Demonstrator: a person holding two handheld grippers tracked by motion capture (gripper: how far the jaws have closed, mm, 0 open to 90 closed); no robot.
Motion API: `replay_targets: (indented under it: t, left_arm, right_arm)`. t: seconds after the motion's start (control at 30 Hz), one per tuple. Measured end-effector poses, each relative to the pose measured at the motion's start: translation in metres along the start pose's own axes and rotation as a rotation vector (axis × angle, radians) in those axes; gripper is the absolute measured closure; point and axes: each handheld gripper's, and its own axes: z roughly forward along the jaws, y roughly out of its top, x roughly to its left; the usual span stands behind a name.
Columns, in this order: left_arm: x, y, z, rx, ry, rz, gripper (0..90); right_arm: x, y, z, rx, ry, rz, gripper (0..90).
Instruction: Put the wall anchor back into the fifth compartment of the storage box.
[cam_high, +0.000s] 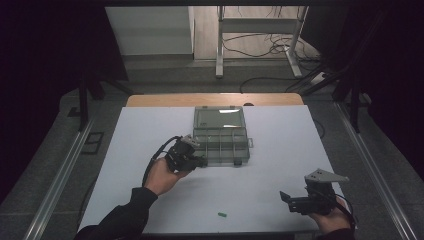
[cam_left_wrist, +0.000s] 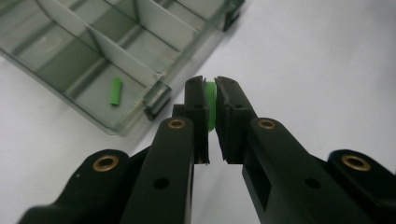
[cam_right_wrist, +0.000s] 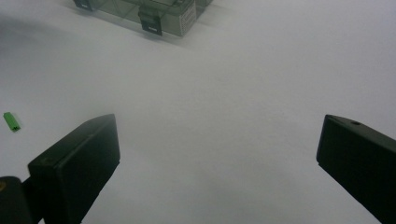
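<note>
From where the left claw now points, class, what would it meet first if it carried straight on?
The left claw, shut on a small green piece, aims just past the near corner of the clear compartment box. It would probably meet the white table first, close beside the box's latch; depth is uncertain.

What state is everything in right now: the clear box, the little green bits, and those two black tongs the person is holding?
Box: lid open, lying flat on the table.
Green piece in box: lying loose in a corner compartment.
Green piece in tongs: pinched between the pads, off the table.
Green piece on table: lying loose, untouched.
Left tongs: shut on a green piece, beside the box.
Right tongs: open, holding nothing.
</note>
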Motion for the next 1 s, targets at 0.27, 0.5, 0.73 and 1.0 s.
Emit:
replay_targets:
  t: [0.27, 0.5, 0.73, 1.0]
  left_arm:
    - [0.015, 0.005, -0.003, -0.022, 0.019, -0.031, 84.0]
    - [0.028, 0.006, 0.000, -0.033, 0.038, -0.055, 84.0]
    - [0.038, 0.007, 0.008, -0.026, 0.059, -0.070, 84.0]
    - [0.046, 0.010, 0.019, -0.021, 0.087, -0.075, 83.9]
  right_arm:
    - [0.000, 0.000, 0.001, 0.006, 0.001, -0.001, 0.0]
    - [0.000, 0.000, 0.001, 0.008, 0.002, -0.001, 0.0]
    - [0.000, 0.000, 0.001, 0.011, 0.003, -0.004, 0.0]
    - [0.000, 0.000, 0.001, 0.013, 0.004, -0.007, 0.0]
